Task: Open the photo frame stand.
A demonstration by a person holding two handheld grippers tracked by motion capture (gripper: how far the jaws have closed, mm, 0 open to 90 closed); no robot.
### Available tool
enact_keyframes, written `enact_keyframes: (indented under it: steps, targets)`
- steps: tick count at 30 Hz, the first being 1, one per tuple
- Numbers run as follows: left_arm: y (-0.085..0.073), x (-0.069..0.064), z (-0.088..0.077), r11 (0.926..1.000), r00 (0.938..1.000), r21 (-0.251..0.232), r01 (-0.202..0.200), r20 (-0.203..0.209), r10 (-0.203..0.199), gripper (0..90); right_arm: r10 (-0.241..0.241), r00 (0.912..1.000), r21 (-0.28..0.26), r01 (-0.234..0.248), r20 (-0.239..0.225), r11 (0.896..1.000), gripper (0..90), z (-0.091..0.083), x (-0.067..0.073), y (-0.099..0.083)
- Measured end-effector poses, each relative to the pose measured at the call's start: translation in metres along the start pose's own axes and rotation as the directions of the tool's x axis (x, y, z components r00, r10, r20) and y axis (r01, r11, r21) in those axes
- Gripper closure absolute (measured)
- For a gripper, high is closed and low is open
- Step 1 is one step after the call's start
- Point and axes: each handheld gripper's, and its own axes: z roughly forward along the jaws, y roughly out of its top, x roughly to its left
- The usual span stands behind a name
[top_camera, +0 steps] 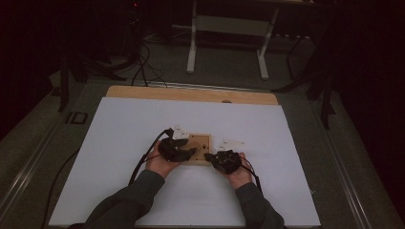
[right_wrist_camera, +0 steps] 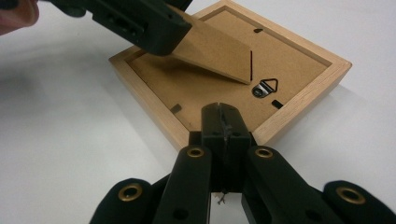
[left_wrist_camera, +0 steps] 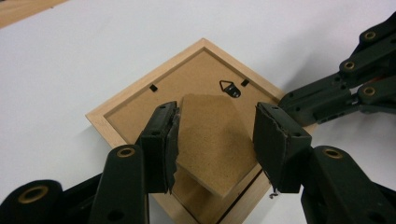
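Picture frame (left_wrist_camera: 140, 100) lay face-down; left claw (left_wrist_camera: 217, 135) pinched its stand flap (left_wrist_camera: 210, 140), right claw (right_wrist_camera: 223, 123) pressed together on the rim. Next, probably swing it open gently.

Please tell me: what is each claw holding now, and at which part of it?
The left claw grips the frame's fold-out stand flap by its two side edges, lifting it off the picture frame. The right claw is shut, tip at the frame's edge, holding nothing.

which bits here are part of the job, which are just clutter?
In the job:
picture frame, face down
its stand flap, gripped by left gripper
right gripper, shut, at frame's edge

Just lying about:
white sheet
wooden board
white stand legs
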Motion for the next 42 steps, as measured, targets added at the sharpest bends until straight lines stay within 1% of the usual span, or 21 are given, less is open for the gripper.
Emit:
enact_keyframes:
  steps: [1,3,8,11,14,16,19,23,26,27,29,30,32,34,36,38,39,40,42]
  targets:
    - [-0.001,0.001,0.000,0.9999,0.9999,0.008,0.007,0.009,-0.007,51.0,-0.001,1.0000,0.000,0.001,-0.001,1.000,90.0,0.000,0.000,0.000]
    - [-0.001,0.003,0.000,0.9998,0.9996,0.011,0.019,0.019,-0.019,49.7,0.000,1.0000,0.000,0.000,-0.001,1.000,90.0,0.000,0.000,0.000]
    - [-0.006,0.007,0.000,0.9981,0.9978,0.023,0.057,0.032,-0.058,40.0,-0.001,1.0000,0.000,0.001,-0.002,1.000,90.0,0.000,0.000,0.000]
    - [-0.011,0.011,0.000,0.9962,0.9951,0.032,0.081,0.054,-0.083,39.0,-0.001,1.0000,0.000,0.001,-0.001,1.000,90.0,0.000,0.000,0.000]
    - [-0.016,0.014,0.002,0.9922,0.9893,0.048,0.115,0.084,-0.119,39.6,0.001,1.0000,-0.001,-0.001,-0.001,1.000,90.0,0.000,0.000,0.000]
    - [-0.017,0.017,0.003,0.9883,0.9834,0.056,0.142,0.106,-0.147,41.2,0.001,1.0000,-0.001,-0.001,-0.001,1.000,90.0,0.000,0.000,0.000]
    - [-0.015,0.020,0.003,0.9819,0.9718,0.046,0.184,0.141,-0.189,42.5,-0.001,1.0000,-0.001,0.001,-0.001,1.000,90.0,0.000,0.000,0.000]
    - [-0.013,0.022,0.004,0.9761,0.9607,0.049,0.212,0.173,-0.217,46.4,-0.002,1.0000,-0.003,0.002,-0.002,1.000,90.0,0.000,-0.001,0.000]
    - [-0.011,0.023,0.002,0.9728,0.9540,0.043,0.228,0.190,-0.232,46.2,-0.002,1.0000,-0.002,0.002,-0.002,1.000,90.0,0.000,0.000,0.000]
    - [-0.010,0.023,0.001,0.9723,0.9538,0.042,0.230,0.189,-0.234,45.8,-0.002,1.0000,-0.002,0.002,-0.001,1.000,90.0,0.000,0.000,0.000]
    - [-0.009,0.025,0.002,0.9702,0.9501,0.043,0.239,0.196,-0.242,45.7,-0.003,1.0000,-0.001,0.003,-0.002,1.000,90.0,0.000,-0.001,0.000]
    - [-0.009,0.025,0.002,0.9701,0.9506,0.046,0.239,0.193,-0.243,45.7,-0.002,1.0000,-0.001,0.002,-0.001,1.000,90.0,0.000,0.000,0.000]
    - [-0.009,0.027,0.003,0.9670,0.9467,0.058,0.248,0.197,-0.255,45.7,-0.002,1.0000,-0.002,0.002,-0.001,1.000,90.0,0.000,0.000,0.000]
    - [-0.009,0.027,0.005,0.9647,0.9451,0.072,0.253,0.194,-0.263,45.2,-0.002,1.0000,-0.002,0.002,0.000,1.000,90.0,0.000,0.000,0.000]
    - [-0.010,0.028,0.007,0.9606,0.9397,0.085,0.264,0.201,-0.277,44.5,-0.002,1.0000,-0.002,0.002,0.000,1.000,90.0,0.000,0.000,0.000]
    - [-0.011,0.029,0.008,0.9587,0.9358,0.093,0.269,0.210,-0.283,44.6,0.000,1.0000,-0.003,0.000,-0.001,1.000,90.0,0.000,0.000,0.000]
    - [-0.011,0.030,0.009,0.9571,0.9311,0.095,0.274,0.224,-0.288,46.5,0.000,1.0000,-0.002,0.000,-0.001,1.000,90.0,0.000,0.000,0.000]
    - [-0.010,0.030,0.009,0.9558,0.9279,0.097,0.278,0.231,-0.293,48.8,-0.001,1.0000,-0.002,0.001,0.000,1.000,90.0,0.000,0.000,0.000]
    - [-0.009,0.031,0.008,0.9561,0.9272,0.100,0.275,0.235,-0.292,51.3,-0.003,1.0000,-0.004,0.003,-0.002,1.000,90.0,0.000,-0.001,0.000]
